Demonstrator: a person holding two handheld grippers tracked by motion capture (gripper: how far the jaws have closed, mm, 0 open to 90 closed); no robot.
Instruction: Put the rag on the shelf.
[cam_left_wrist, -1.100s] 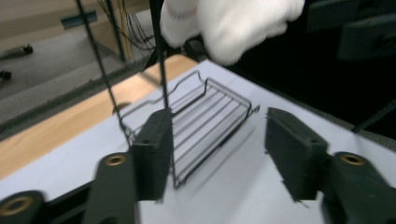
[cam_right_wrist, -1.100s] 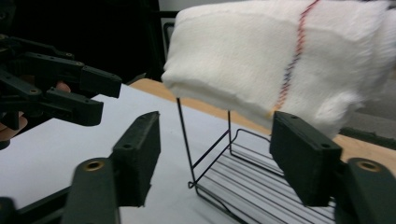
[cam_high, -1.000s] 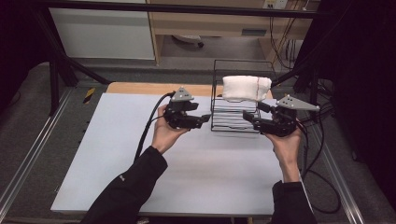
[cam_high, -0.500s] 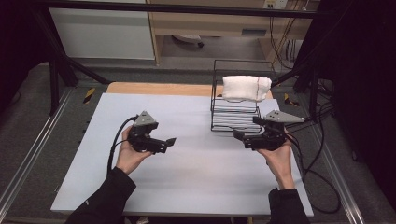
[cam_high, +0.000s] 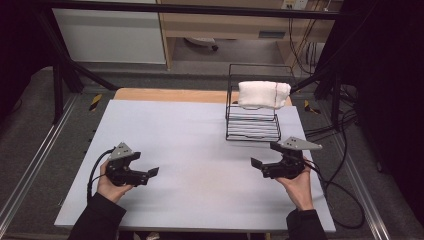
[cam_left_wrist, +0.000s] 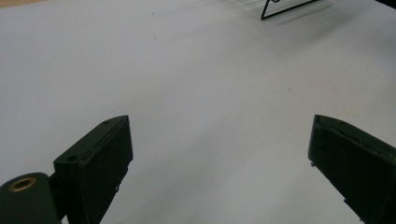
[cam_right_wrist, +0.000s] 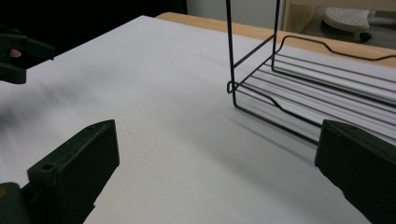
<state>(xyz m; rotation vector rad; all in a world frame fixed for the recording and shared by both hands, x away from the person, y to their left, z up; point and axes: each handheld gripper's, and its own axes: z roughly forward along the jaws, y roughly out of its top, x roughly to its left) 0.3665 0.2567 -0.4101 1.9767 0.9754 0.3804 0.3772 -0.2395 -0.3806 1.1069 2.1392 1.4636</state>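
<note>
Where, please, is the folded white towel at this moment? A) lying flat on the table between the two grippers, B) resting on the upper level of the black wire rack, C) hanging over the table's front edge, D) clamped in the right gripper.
B: in the high view the white towel sits up on the top tier of the wire rack, well clear of the left gripper and the right gripper, both open and empty.

One camera looks down from high above the white table (cam_high: 200, 130). Two ride low and close over it; all see the wire rack (cam_high: 252, 120).
</note>
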